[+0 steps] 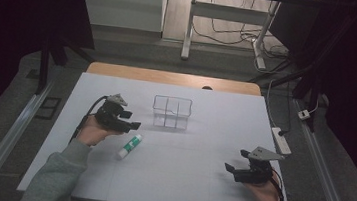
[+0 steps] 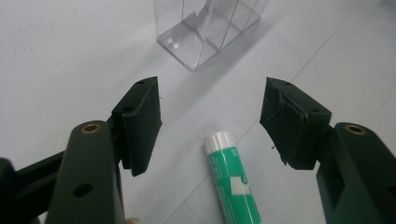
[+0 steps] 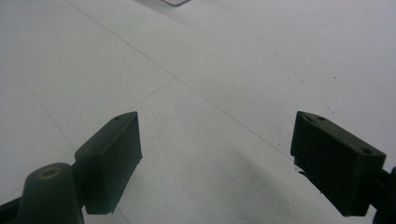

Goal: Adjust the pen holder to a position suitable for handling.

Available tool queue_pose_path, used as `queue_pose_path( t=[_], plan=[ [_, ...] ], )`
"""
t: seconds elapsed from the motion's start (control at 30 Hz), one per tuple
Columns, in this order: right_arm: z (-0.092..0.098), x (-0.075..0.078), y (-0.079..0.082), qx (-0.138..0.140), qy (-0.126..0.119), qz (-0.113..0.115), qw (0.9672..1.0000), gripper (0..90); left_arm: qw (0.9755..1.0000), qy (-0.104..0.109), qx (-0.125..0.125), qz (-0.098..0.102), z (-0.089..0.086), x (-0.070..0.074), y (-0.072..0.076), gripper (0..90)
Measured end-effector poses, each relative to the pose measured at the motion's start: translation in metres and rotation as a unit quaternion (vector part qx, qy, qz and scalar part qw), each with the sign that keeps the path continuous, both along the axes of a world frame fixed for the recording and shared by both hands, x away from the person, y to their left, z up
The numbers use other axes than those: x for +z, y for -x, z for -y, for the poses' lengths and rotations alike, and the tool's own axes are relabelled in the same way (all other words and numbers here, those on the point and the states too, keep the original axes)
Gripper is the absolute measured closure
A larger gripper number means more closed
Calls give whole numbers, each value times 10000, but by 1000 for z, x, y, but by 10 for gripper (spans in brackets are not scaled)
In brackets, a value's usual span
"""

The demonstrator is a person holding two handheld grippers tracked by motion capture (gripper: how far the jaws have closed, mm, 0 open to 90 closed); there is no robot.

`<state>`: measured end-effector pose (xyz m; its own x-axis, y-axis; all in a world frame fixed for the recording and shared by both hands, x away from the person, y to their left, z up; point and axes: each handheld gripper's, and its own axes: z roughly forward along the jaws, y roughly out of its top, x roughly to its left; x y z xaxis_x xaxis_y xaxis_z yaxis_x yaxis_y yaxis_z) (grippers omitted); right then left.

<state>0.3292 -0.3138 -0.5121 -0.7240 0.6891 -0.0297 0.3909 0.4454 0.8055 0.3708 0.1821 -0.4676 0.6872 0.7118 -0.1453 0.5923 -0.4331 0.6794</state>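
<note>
Glue stick lies on white table.

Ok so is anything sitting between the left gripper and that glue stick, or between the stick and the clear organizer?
Nothing visible. The left gripper hovers with jaws open just short of the glue stick, bare white table between. From the stick to the clear organizer, the surface looks bare too.

A glue stick with a green-and-white label and a white cap lies flat on the white table, left of centre. A clear plastic divided organizer stands upright and empty toward the far edge, near the middle.
</note>
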Motion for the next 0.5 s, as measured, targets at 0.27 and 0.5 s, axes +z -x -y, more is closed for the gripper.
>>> queue_pose_path(
  t=[0.27,0.5],
  plan=[
    [-1,0,1,8,30,0,10000,155,9998,-180,-77,-81,-1,2,19,352],
    [-1,0,1,29,48,21,10000,155,9990,-414,-46,-184,-2,-5,37,343]
  ],
)
